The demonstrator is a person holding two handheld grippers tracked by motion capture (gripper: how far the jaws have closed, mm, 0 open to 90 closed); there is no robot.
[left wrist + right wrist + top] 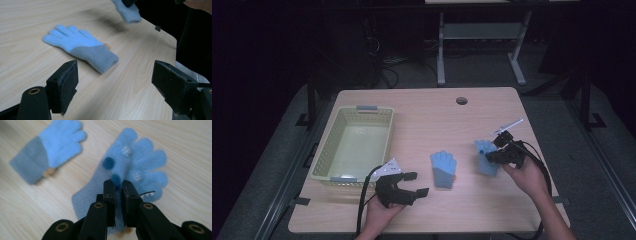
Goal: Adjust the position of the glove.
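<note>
The right tool (pixel 118 186) has its two black jaws pressed together on a fold of the patterned glove (pixel 140 167), pinching the fabric near the palm. In the right gripper view this pale blue glove carries dark blue round patches and small white marks, its fingers spread away from the jaws, and its cuff hangs down under the tool. In the high view the right tool (pixel 498 148) holds the same glove (pixel 486 159) just above the worktop (pixel 427 110), close to the right edge; whether the lower end of the glove touches the wood cannot be told. A cable runs from this tool back along the person's right hand (pixel 528 176).

The left tool (pixel 115 82) has its jaws wide apart with nothing between them. In the high view the left tool (pixel 412 184) sits low over the worktop near the front edge, gripped by the person's left hand (pixel 382 212), with a grey three-cornered plate on top.

Between the two tools lies the plain glove (pixel 443 169), flat on the worktop near the middle of the front half, fingers pointing toward the far edge and its grey-blue cuff toward the front edge. In the left gripper view the plain glove (pixel 80 46) lies just beyond the open jaws.

A pale green basket (pixel 329 155) stands by the left edge. A syringe (pixel 507 127) lies near the right edge, just beyond the right tool. A round hole (pixel 461 100) sits near the far edge.
</note>
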